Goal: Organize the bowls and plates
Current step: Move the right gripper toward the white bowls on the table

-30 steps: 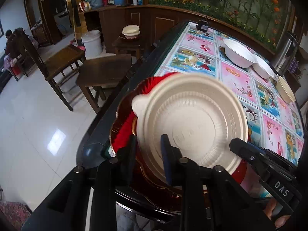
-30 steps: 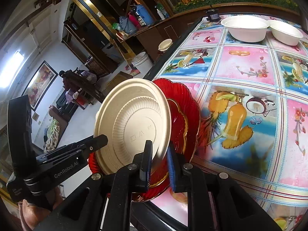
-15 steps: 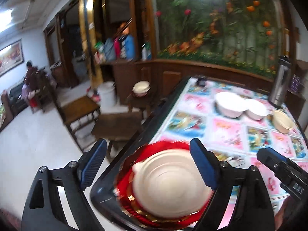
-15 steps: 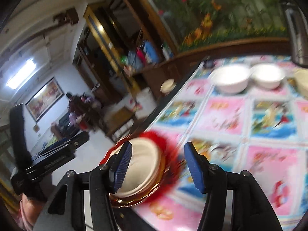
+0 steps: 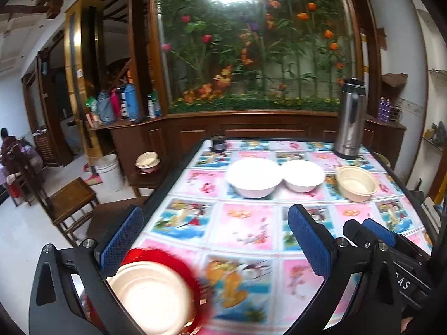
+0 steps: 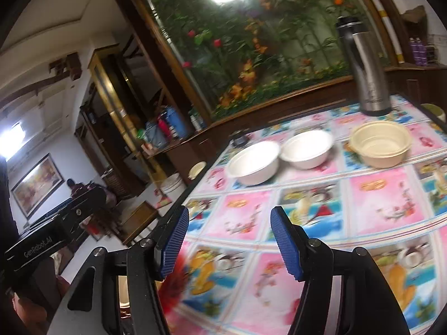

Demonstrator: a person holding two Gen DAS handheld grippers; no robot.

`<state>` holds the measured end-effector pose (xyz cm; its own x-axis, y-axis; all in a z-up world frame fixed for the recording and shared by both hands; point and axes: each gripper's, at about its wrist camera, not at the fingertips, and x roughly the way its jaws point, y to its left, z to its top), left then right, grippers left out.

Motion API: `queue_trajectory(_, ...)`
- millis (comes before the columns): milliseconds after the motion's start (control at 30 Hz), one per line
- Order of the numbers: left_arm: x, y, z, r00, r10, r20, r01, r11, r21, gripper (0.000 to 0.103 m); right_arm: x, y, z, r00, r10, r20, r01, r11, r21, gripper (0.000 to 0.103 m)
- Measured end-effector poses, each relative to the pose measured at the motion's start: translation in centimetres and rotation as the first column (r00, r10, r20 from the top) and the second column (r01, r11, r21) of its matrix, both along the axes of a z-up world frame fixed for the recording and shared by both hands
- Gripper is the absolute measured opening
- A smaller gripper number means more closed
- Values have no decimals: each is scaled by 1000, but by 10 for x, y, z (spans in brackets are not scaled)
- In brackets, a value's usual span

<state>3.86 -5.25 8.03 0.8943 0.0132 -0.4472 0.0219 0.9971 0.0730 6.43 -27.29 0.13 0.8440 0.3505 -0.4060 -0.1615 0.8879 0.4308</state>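
Left wrist view: the left gripper (image 5: 215, 240) has its jaws opening wide, nothing between them; the cream plate (image 5: 151, 298) lies on the red plate (image 5: 192, 279) just below its left finger, likely stacked as sorted. Three bowls (image 5: 253, 177) wait well beyond the fingertips. Right wrist view shows the right gripper (image 6: 230, 241) opening, empty, and only the red plate's edge beside its left finger.

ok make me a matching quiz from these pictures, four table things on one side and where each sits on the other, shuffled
Things:
1. red plate
2. flask
3. beige bowl
4. big white bowl

Places:
A. far right corner
B. near left corner, under a cream plate
C. left end of the bowl row
D. right end of the bowl row

Pairs: 1-B, 2-A, 3-D, 4-C
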Motion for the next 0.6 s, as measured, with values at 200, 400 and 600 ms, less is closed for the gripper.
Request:
queue_trajectory(200, 26, -39, -4, 998, -55, -39, 55, 998, -8, 103, 7, -40, 8, 997, -74, 7, 74, 997, -37, 66)
queue_trajectory(400, 67, -72, -16, 990, -80, -117, 75, 996, -51, 103, 29, -71, 16, 990, -134, 31, 136, 989, -55, 71)
queue_trajectory(600, 118, -70, -45, 971, -15, -240, -6, 996, -88, 103, 70, -102, -2, 983, -181, -30, 181, 983, -19, 74)
